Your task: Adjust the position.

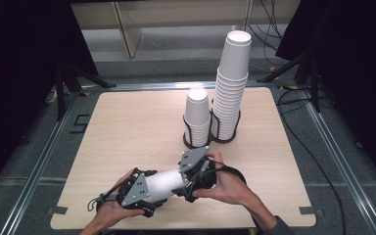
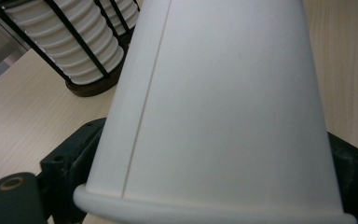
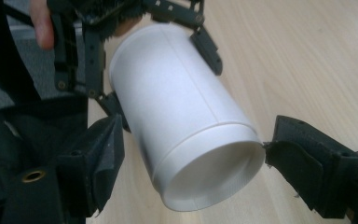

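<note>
A white paper cup [image 1: 166, 181] lies on its side in the air just above the wooden table [image 1: 127, 122], near its front edge. My left gripper [image 1: 157, 190] is shut on the cup's wide rim end; in the left gripper view the cup [image 2: 214, 102] sits between both black jaws of the left gripper [image 2: 212, 161]. My right gripper [image 1: 185, 182] grips the narrow base end. In the right gripper view the cup's recessed base [image 3: 214, 172] faces the camera, and the right gripper [image 3: 193, 149] has a pad against each side. The left gripper [image 3: 144, 28] clasps the far end.
Two dark wire holders stand at the table's back centre: a short cup stack [image 1: 197, 115] and, to its right, a tall cup stack [image 1: 231, 83]. Both stacks [image 2: 74, 46] lie just beyond the held cup. Cables [image 1: 318, 161] trail on the floor to the right.
</note>
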The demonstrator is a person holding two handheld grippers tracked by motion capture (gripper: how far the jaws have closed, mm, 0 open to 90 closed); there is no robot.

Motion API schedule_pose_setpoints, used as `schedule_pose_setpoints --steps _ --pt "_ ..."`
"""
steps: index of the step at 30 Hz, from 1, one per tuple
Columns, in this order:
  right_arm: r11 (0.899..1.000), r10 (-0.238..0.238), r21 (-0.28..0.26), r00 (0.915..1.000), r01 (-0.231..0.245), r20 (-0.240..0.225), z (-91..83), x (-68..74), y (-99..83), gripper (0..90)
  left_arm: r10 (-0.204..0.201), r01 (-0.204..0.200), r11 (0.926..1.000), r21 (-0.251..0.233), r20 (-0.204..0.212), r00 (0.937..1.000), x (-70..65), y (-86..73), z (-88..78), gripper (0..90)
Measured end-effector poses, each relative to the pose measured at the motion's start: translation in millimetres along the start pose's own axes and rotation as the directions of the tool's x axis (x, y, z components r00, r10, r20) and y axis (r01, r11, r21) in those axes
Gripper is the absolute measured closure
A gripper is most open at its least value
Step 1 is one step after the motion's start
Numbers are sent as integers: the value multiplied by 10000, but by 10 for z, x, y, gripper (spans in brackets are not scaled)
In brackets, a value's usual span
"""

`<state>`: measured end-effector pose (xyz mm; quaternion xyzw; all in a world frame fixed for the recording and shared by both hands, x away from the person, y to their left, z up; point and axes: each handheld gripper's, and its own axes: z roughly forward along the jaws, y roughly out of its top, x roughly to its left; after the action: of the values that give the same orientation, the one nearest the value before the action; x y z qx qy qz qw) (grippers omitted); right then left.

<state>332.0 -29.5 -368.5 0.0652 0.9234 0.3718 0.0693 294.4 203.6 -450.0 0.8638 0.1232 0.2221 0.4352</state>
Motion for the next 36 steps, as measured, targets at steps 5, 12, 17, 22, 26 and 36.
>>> schedule_pose_setpoints --steps 5,12,17,22,26,36 --pt "9987 -230 449 9997 232 -47 81 41 -7 185 528 -529 9981 309 40 9986 -27 27 -9 109" --pt "9907 -756 1111 9965 790 -345 210 72 -26 179 1010 -1017 9945 255 255 9946 -82 56 -1 109" --pt "9858 -705 1479 9954 794 -641 250 103 -40 193 1297 -1310 9908 336 373 9908 -87 71 -28 109" --pt "9809 -782 1713 9933 919 -852 292 114 -51 204 1683 -1705 9843 466 473 9846 -104 66 -17 109" --pt "9771 -788 1893 9915 974 -1035 327 124 -65 210 1854 -1883 9808 513 568 9810 -119 63 -5 109" --pt "9802 -845 1650 9850 1093 -1503 299 82 -103 235 1403 -1368 9895 -457 831 9866 -77 -20 16 63"
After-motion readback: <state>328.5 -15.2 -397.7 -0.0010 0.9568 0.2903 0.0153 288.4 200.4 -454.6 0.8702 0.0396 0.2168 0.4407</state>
